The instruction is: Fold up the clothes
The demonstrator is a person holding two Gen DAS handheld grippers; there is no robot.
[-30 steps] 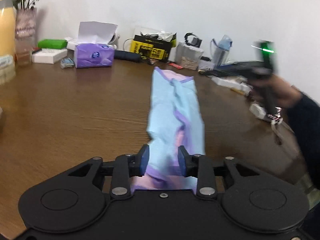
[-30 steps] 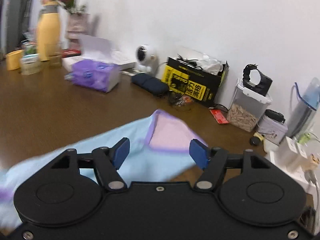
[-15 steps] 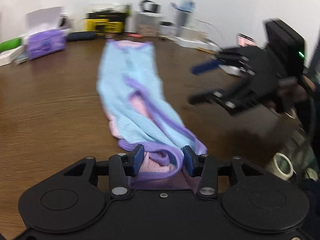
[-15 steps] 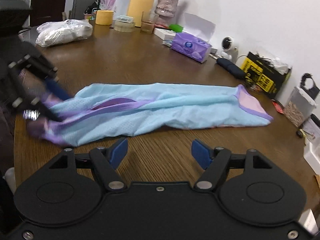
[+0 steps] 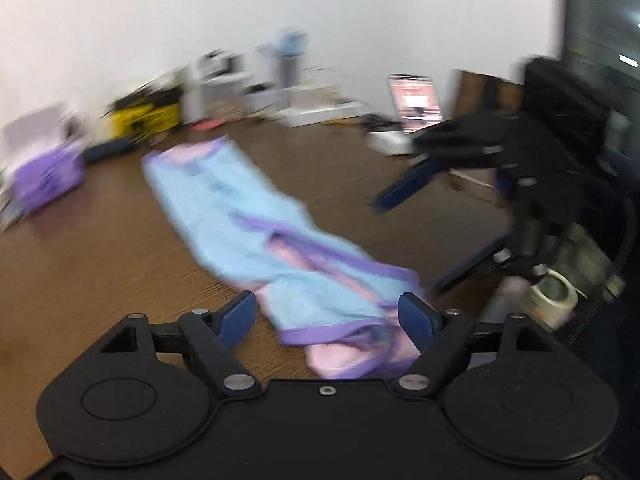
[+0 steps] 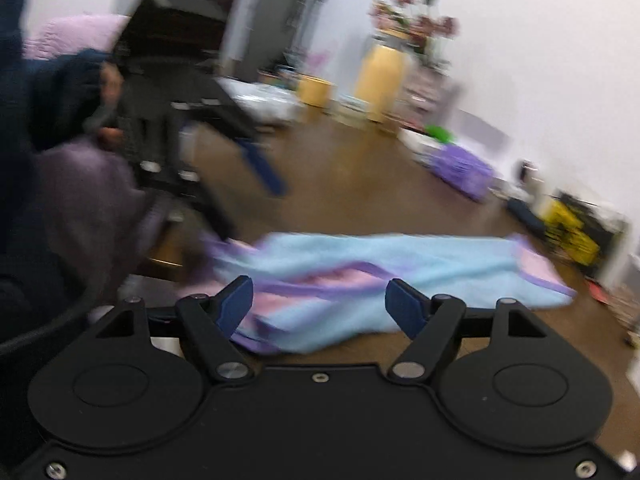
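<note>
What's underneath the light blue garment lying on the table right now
The light blue garment lies stretched flat on the brown wooden table; bare wood shows all around it. Pink and purple layers of the garment itself peek out at its ends. Anything beneath the cloth is hidden.

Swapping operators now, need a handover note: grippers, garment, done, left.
Left gripper: jaws opening, the garment's near end lies between them, pads not pressing.
Right gripper: open, empty, at the garment's long side.
Light-blue garment: stretched in a long narrow strip on the wooden table, purple-trimmed end nearest the left gripper, and rumpled there.
Done: folded lengthwise and laid down, as it looks.
Left: fold across its length, probably.
</note>
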